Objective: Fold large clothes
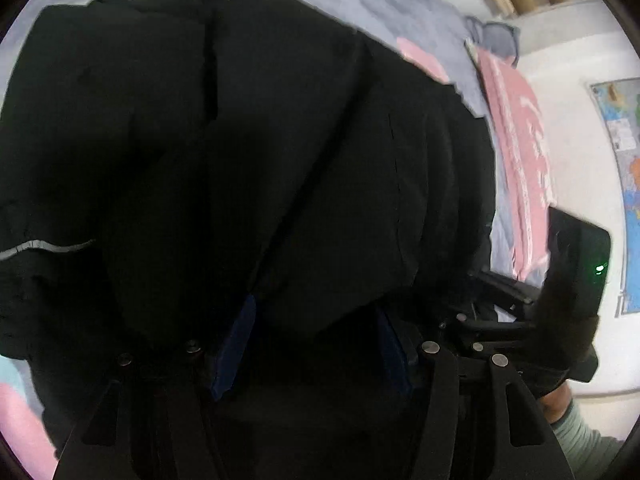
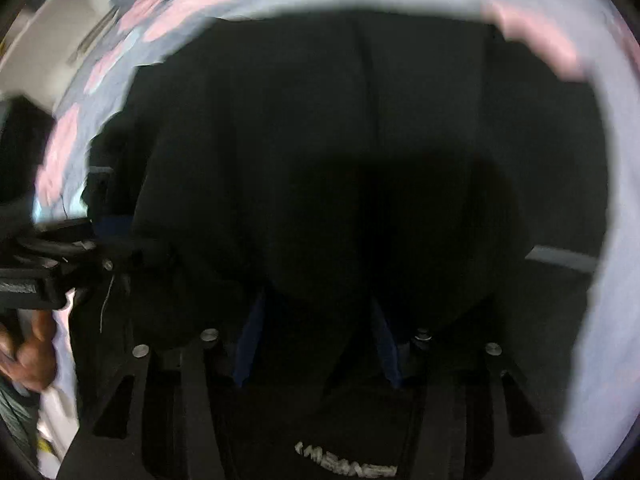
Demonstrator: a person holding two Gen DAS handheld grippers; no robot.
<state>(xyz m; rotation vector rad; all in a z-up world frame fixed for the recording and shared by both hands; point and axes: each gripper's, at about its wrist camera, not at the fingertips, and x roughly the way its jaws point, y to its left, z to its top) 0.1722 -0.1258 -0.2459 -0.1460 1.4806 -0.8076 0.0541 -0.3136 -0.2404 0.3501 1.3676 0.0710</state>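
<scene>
White stitched lettering [image 2: 346,461] stands at six o'clock on the black fabric garment [image 2: 360,160] in the right wrist view, upside down and too blurred to read. The colourful wall map's [image 1: 624,184] print, at three o'clock in the left wrist view, is illegible.

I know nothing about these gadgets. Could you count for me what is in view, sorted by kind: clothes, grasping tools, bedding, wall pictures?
Clothes: 1, the large black fabric garment, bunched between the blue pads of both tools
Grasping tools: 2, the left tool and the right tool
Bedding: 1, the grey-and-pink patterned bedcover
Wall pictures: 1, the colourful map poster
Total: 5
</scene>
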